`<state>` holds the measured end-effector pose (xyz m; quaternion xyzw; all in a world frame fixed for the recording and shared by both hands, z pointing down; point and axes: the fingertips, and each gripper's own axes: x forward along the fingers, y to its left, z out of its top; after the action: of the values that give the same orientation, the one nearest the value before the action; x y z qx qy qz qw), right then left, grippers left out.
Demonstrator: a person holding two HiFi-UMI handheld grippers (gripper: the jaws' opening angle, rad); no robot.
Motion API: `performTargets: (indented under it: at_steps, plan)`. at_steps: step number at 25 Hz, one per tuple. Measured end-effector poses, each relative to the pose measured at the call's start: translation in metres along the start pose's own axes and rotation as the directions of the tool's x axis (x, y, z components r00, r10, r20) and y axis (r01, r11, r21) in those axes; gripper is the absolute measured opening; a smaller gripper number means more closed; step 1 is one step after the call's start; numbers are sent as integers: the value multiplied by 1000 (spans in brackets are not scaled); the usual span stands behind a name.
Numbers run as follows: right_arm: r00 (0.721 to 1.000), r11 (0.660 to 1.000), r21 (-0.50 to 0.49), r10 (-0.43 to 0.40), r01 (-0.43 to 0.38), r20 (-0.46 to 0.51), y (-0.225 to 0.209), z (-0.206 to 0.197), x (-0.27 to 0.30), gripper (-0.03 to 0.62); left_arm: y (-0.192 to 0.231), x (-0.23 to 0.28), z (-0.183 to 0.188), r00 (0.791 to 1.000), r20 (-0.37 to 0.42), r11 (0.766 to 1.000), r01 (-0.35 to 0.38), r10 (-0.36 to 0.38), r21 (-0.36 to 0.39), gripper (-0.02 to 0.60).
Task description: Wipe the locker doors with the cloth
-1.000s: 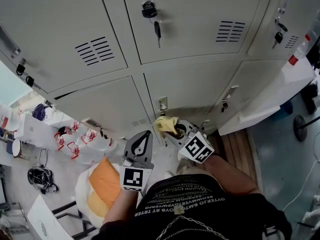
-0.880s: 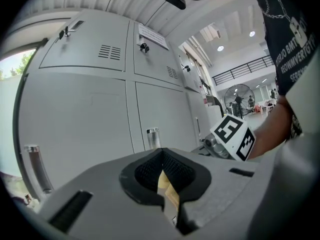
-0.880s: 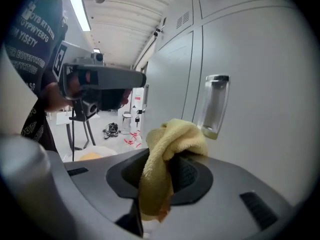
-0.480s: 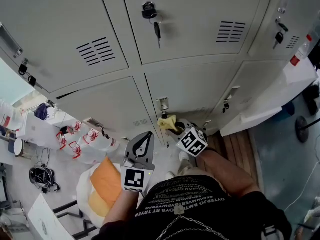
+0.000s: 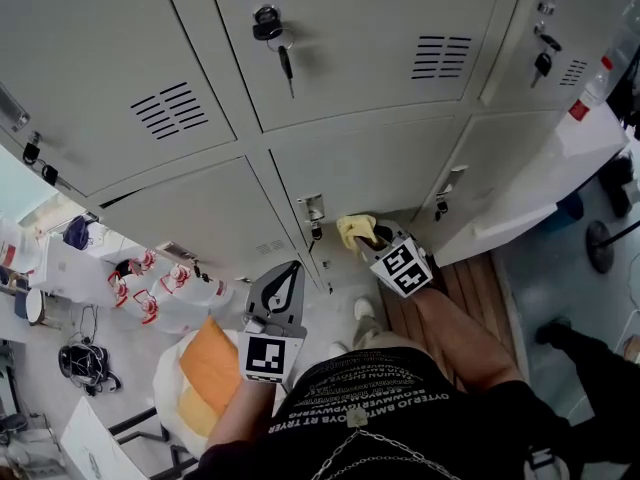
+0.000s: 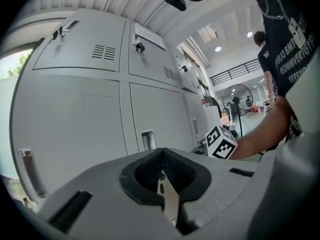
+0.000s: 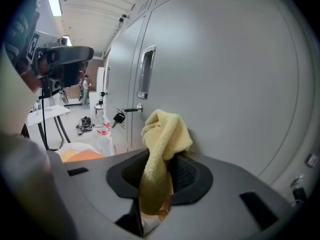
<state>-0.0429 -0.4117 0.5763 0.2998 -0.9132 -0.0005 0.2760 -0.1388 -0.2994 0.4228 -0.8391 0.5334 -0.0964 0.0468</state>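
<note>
Left gripper (image 5: pixel 289 272): jaws together, empty, held low by the torso, left forearm (image 5: pixel 243 410) bent up. Right gripper (image 5: pixel 374 242): clamped on cloth (image 5: pixel 354 230), right arm (image 5: pixel 455 320) stretched forward, downward.

Industrial hall, steel lockers (image 5: pixel 360 48) (keys (image 5: pixel 286 66) in locks)

Yellow terry cloth (image 7: pixel 162 134): bunched, twisted, pinched in the jaws of my right gripper (image 5: pixel 372 242). Its crumpled top pokes out past the jaws and sits against the lower middle locker door (image 5: pixel 370 173), low down, just right of that door's handle (image 5: pixel 312 208). Locker doors are pale grey metal. The upper ones have vent slots, and a key (image 5: pixel 286 63) hangs in the upper middle lock.
</note>
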Motion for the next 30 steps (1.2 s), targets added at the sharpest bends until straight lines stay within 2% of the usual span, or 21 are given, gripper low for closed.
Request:
performTargets:
  at_steps: [10, 21, 24, 30]
  plan:
    - [997, 993, 87, -78, 79, -20, -40, -32, -20, 97, -6, 7, 7, 1000, 18, 1000, 12, -12, 15, 5]
    - [981, 967, 167, -181, 191, -76, -84, -61, -52, 95, 7, 2, 7, 1000, 5, 1000, -19, 19, 11, 5]
    - [978, 966, 159, -199, 206, -54, -85, -50, -70, 94, 9, -1, 13, 999, 22, 1000, -25, 24, 16, 5]
    - [972, 968, 118, -228, 220, 64, -74, 2, -116, 94, 2, -7, 19, 999, 50, 1000, -6, 5, 25, 5]
